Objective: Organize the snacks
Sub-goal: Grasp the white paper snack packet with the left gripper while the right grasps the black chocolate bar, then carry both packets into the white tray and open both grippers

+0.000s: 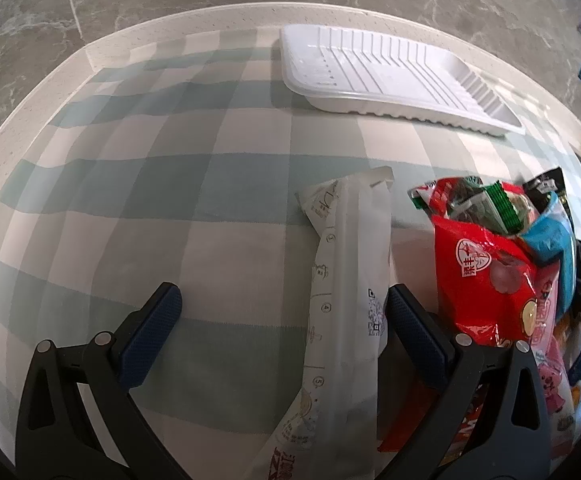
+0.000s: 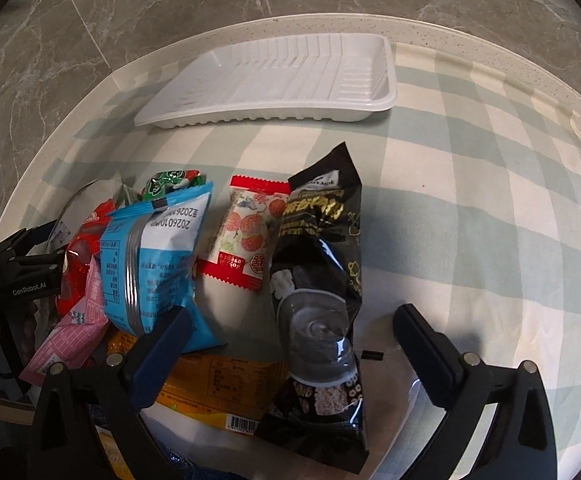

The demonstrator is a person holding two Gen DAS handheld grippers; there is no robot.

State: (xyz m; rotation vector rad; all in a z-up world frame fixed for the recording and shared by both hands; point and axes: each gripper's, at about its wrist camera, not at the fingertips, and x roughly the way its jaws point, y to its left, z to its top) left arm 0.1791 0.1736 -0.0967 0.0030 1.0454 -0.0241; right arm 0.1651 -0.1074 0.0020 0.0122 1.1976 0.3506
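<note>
An empty white ribbed plastic tray (image 1: pixel 390 80) (image 2: pixel 274 80) sits at the far edge of the checked cloth. My left gripper (image 1: pixel 282 320) is open, low over the cloth, with a long white snack packet (image 1: pixel 350 280) lying between its fingers, near the right one. A red bag (image 1: pixel 486 276) heads the snack pile to its right. My right gripper (image 2: pixel 294 344) is open over the pile, with a black packet (image 2: pixel 322 280) between its fingers. A light blue bag (image 2: pixel 158 260) and a red-and-white lychee packet (image 2: pixel 246 232) lie to the left. The left gripper (image 2: pixel 30 260) shows at the far left.
A pink packet (image 2: pixel 74 332) and a yellow packet (image 2: pixel 226 392) lie in the pile near me. The round table (image 2: pixel 490 36) has a speckled rim; a marble-tiled floor lies beyond. Checked cloth (image 1: pixel 130 200) covers the tabletop.
</note>
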